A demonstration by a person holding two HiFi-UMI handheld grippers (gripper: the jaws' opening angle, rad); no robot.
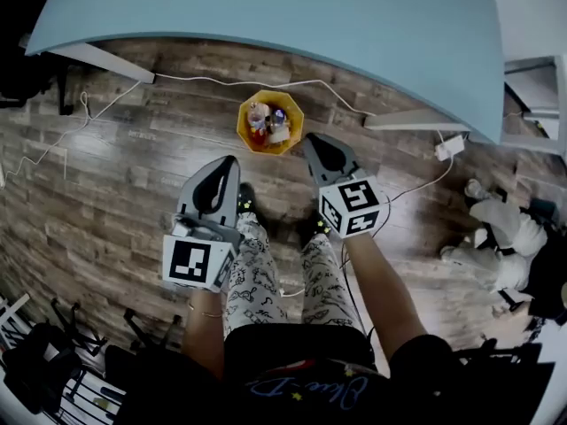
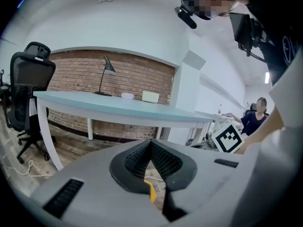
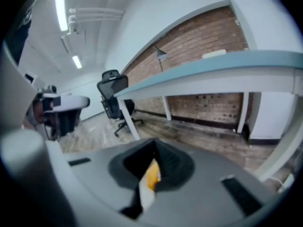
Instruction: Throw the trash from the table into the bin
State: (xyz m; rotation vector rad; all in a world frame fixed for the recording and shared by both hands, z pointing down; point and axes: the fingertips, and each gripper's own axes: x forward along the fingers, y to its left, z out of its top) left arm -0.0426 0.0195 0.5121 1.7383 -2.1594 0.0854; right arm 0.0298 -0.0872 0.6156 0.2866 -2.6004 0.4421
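Left claw: the left gripper (image 1: 225, 168) (image 2: 150, 144) is closed, its pads meeting at the tips with nothing held between them.
Right claw: the right gripper (image 1: 317, 145) (image 3: 154, 144) is likewise closed and empty.
Seen through the gaps: a sliver of the yellow bin (image 2: 150, 191) (image 3: 152, 176) is caught under each pair of pads.
Pose: in the head view the left gripper is pointed toward 1 o'clock and the right toward 11 o'clock, both tilted downward. Bare forearms (image 1: 381, 290) are stretched forward on either side of the patterned trousers (image 1: 252, 277).
Writing: black-and-white square patterns are carried on the left cube (image 1: 197, 260) and the right cube (image 1: 350, 206). Blue cursive lettering on the dark shirt (image 1: 306, 388) cannot be read.
Task's things: the bin (image 1: 243, 127) is set on the wooden floor (image 1: 106, 202) at 12 o'clock from the grippers, just beyond their tips, and the trash (image 1: 268, 122) is lying inside it.
Table: the pale blue table (image 1: 354, 25) (image 2: 118, 109) (image 3: 213, 67) is placed beyond the bin at 12 o'clock.
Surroundings: a white cable (image 1: 221, 82) is trailed across the floor to a plug block (image 1: 449, 147) at 3 o'clock. White bags (image 1: 505, 237) are heaped at 4 o'clock. An office chair (image 2: 28, 93) (image 3: 113, 96), a desk lamp (image 2: 106, 74) and a brick wall (image 2: 118, 79) are shown in the gripper views.
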